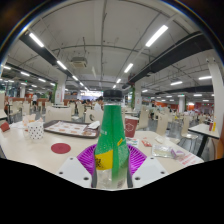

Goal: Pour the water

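A green plastic bottle stands upright between the 2 fingers of the gripper, its dark cap at 12 o'clock and its label facing the camera. The purple pads press against its lower body from 9 and 3 o'clock, so the fingers are closed around it and hold it. Whether its base touches the table cannot be told.

Behind the bottle, toward 1 o'clock, stands a red cup. At 10 o'clock lies a flat tray, and further toward 9 o'clock a white patterned mug. A small red round coaster lies on the pale table at about 9 o'clock from the gripper. At 3 o'clock sits a shallow clear dish. Beyond is a large hall with ceiling strip lights and more tables and chairs.
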Tool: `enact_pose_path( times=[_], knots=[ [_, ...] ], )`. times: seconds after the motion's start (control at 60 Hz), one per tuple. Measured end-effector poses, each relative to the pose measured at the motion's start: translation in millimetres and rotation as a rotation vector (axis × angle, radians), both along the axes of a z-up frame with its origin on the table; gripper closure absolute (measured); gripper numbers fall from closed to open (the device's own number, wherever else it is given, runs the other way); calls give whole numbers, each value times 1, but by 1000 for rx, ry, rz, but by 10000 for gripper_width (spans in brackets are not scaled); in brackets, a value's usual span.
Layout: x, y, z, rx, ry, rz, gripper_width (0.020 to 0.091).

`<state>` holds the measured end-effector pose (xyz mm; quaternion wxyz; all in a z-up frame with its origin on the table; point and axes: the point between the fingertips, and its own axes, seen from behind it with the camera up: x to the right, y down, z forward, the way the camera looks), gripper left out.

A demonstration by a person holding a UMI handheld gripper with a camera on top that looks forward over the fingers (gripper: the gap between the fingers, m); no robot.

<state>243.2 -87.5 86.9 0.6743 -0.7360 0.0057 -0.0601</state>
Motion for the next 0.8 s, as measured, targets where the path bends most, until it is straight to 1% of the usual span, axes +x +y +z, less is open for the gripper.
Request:
enact_pose_path(
  times=[0.05,0.133,0.183,0.25,0.333,0.4,0.467,0.517,0.583,0.65,0.7,0.767,0.8],
  knots=[
    [-3,1,0,-4,-18,8,733],
    [-7,6,1,-22,-71,12,735],
    [-12,13,13,-22,-138,19,735],
    [-24,30,43,-3,-285,18,733],
    [-54,59,92,34,-565,35,735],
    [-99,87,123,70,-811,65,735],
    [-143,117,142,99,-1109,83,734],
    [-172,137,142,109,-1344,102,734],
    [-207,155,134,121,-1659,128,736],
    [-228,170,126,167,-1931,130,736],
    [-242,169,131,202,-2090,96,736],
    [-253,179,124,266,-2254,128,737],
    [-269,174,122,287,-2307,126,736]
  ],
)
